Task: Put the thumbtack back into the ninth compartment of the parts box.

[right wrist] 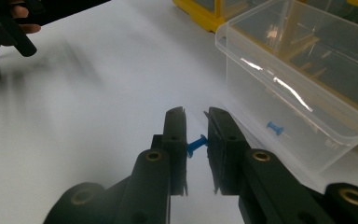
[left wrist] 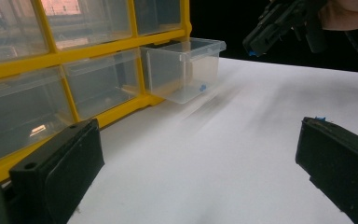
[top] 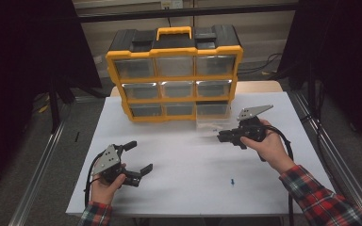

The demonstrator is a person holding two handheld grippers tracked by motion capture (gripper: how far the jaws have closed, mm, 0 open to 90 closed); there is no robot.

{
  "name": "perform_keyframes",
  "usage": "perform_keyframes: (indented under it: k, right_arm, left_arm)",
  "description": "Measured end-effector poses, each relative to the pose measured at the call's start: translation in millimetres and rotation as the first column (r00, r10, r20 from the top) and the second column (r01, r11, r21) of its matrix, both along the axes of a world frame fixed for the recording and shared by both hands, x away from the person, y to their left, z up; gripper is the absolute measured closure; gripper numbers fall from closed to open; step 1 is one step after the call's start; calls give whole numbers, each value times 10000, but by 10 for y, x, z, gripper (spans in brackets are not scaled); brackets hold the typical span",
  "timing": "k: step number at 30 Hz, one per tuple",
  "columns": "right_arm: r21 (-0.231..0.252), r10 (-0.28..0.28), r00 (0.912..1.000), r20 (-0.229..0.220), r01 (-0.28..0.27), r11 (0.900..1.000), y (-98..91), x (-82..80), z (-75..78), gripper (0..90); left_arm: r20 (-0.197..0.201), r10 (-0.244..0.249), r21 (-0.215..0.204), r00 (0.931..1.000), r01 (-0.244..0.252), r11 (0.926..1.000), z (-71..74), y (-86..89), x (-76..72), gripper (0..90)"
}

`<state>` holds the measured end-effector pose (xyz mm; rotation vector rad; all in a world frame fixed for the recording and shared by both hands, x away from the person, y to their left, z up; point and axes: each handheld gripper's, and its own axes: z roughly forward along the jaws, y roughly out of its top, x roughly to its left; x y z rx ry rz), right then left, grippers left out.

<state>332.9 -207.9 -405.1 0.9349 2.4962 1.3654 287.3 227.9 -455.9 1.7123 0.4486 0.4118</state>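
My right gripper is shut on a small blue push pin, pinched crosswise between its two jaws. It hovers just left of a clear plastic drawer pulled out of the yellow organizer's bottom right slot. Another blue pin lies inside that drawer. In the high view the right gripper sits in front of the drawer. My left gripper rests at the table's front left, jaws wide open with nothing between them. In the left gripper view its jaws frame the drawer and the pin in it.
The yellow and black organizer, with several clear drawers, stands at the back of the white table. One loose blue pin lies on the table near the front right. Metal rails run along both sides of the table.
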Motion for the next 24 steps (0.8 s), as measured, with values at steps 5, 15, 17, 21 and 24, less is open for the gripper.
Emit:
perform_keyframes:
  k: [5, 15, 17, 21, 24]
  right_arm:
    - [9, -49, 10000, 78, 49, 10000, 1, 29, 43, 789]
    - [93, -170, 9998, 51, 170, 9998, -1, 89, 81, 789]
    - [89, -162, 9998, 77, 161, 9998, -1, 94, 86, 789]
    - [87, -165, 9998, 58, 165, 9998, 6, 106, 96, 789]
    - [77, -199, 9998, 56, 198, 9998, 8, 114, 105, 789]
  left_arm:
    - [1, 22, -3, 10000, -22, 10000, 0, 1, -1, 5]
    - [-15, 25, 6, 10000, -25, 10000, -1, 1, -1, 5]
    - [-20, 30, 1, 10000, -30, 10000, 0, 2, -1, 5]
    - [-22, 15, -25, 10000, -15, 10000, -1, 1, -1, 5]
    - [-7, 1, -15, 10000, -1, 10000, 1, 1, -1, 5]
